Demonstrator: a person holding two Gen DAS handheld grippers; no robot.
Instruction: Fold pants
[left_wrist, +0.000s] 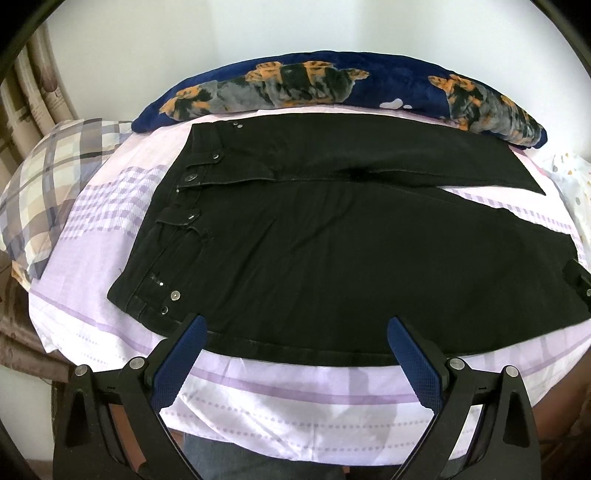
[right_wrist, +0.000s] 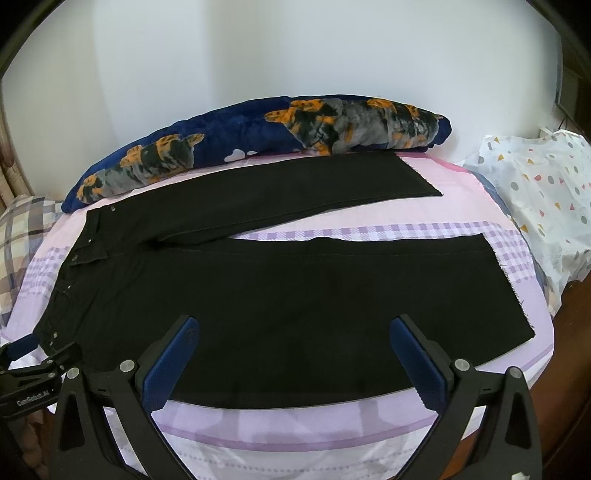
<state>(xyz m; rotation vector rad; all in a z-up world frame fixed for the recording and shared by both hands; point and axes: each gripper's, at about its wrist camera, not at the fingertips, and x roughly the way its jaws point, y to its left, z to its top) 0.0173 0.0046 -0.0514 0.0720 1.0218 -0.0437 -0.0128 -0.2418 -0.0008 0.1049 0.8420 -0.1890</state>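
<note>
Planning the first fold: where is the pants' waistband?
The waistband lies at the left end of the black pants, toward the plaid pillow, ahead-left of the left gripper.

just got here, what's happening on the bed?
A person with a handheld gripper in each hand is about to fold black pants spread flat on the bed, waistband left, legs apart. Left gripper and right gripper both hover open over the near edge. Nothing is gripped or folded yet.
</note>
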